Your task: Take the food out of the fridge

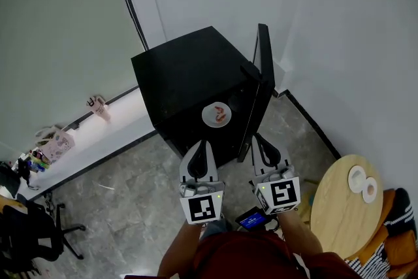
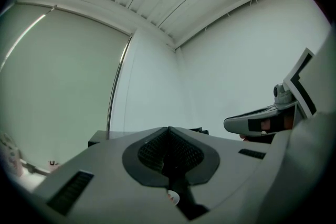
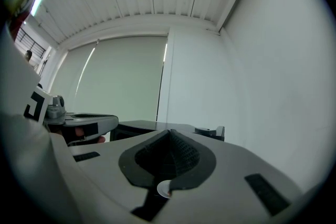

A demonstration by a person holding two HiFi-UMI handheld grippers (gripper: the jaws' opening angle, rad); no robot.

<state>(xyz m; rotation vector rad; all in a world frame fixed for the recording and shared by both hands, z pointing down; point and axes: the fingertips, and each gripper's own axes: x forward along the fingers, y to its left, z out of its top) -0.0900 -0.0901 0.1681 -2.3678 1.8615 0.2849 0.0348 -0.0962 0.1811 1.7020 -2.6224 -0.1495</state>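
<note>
A small black fridge (image 1: 186, 72) stands against the white wall, its door (image 1: 263, 82) swung open at the right. In the open front lies a white plate of reddish food (image 1: 216, 115). My left gripper (image 1: 201, 144) and right gripper (image 1: 259, 139) hover side by side just in front of the fridge, both shut and holding nothing. In the left gripper view the jaws (image 2: 168, 131) meet tip to tip, and a sliver of the plate (image 2: 173, 198) shows below them. The right gripper view shows the same closed jaws (image 3: 169, 132) with the plate (image 3: 164, 189) peeking through.
A round wooden table (image 1: 343, 212) with small white dishes (image 1: 363, 182) stands at the right. A white ledge (image 1: 85, 140) along the window holds a cup and bags. A black office chair (image 1: 32, 232) is at the lower left. Grey tile floor (image 1: 130, 206) lies before the fridge.
</note>
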